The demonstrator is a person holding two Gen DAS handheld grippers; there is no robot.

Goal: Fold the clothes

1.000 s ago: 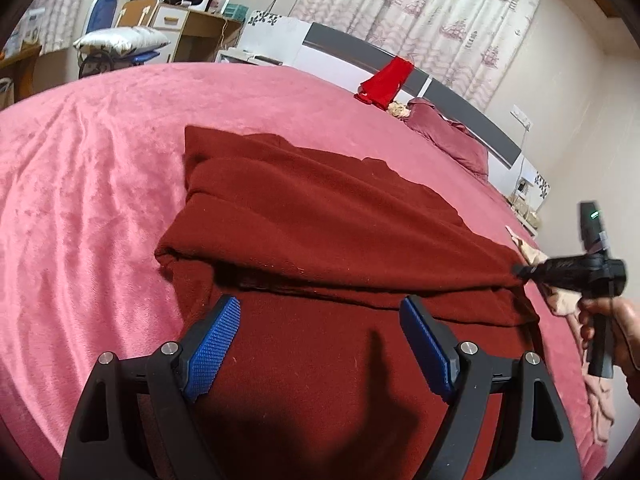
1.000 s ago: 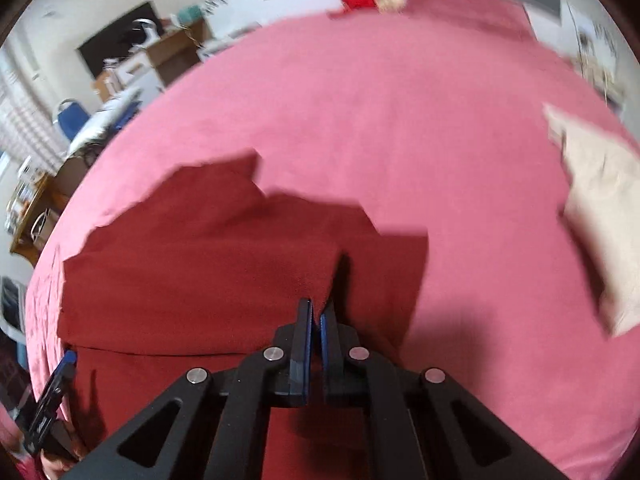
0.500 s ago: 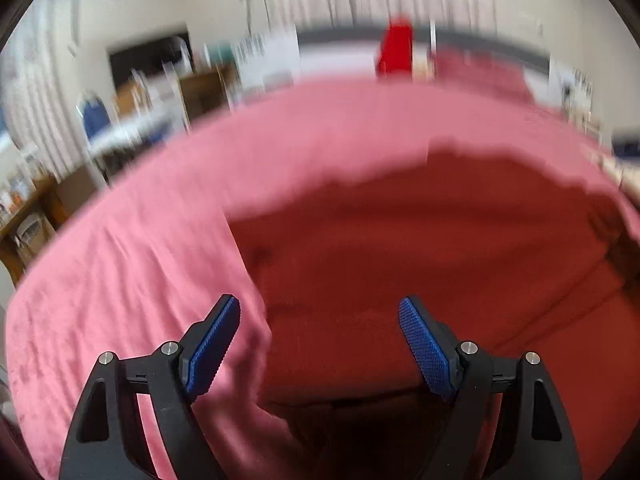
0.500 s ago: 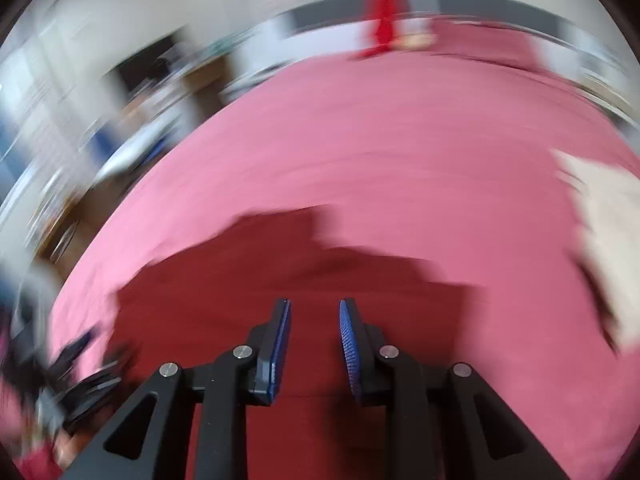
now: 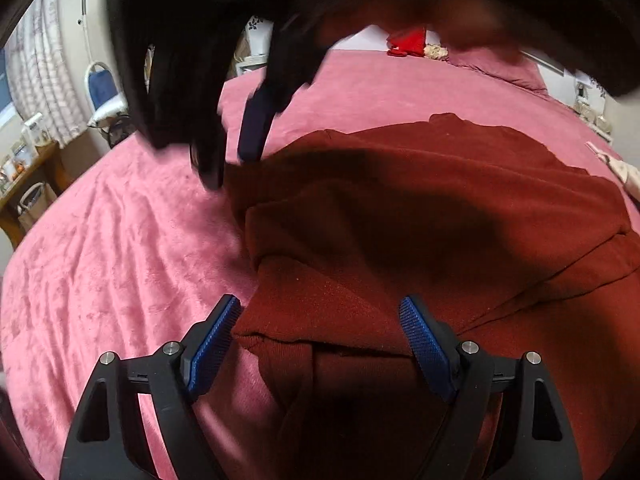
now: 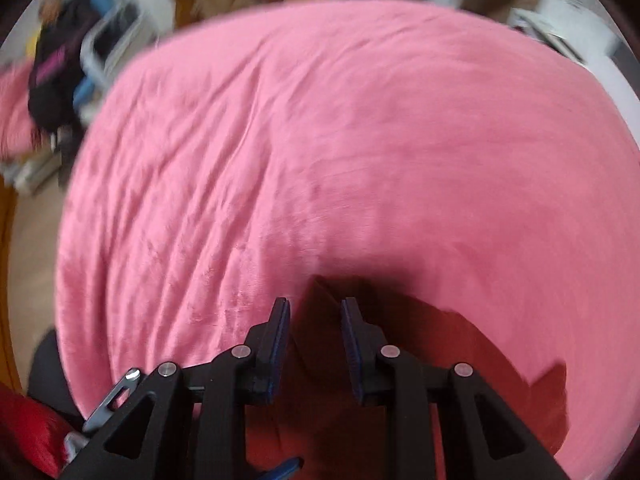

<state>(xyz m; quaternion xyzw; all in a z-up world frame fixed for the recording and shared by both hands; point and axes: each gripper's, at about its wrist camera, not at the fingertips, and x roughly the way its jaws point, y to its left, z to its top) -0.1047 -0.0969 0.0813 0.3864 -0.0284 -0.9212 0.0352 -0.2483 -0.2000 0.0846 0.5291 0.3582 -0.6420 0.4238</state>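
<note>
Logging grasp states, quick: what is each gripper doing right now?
Left gripper: open, holding nothing, over the folded edge of the dark red garment.
Right gripper: open, holding nothing, a corner of the garment between its fingers.

Soft, even indoor light. A broad dark shadow crosses the garment (image 5: 400,208) mid-frame (left view). The right view is motion-blurred, worst along its curved upper edge.

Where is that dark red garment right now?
The garment lies partly folded on the pink blanket. In the left wrist view the open left gripper is at its near folded edge; the right gripper is at another corner.
</note>
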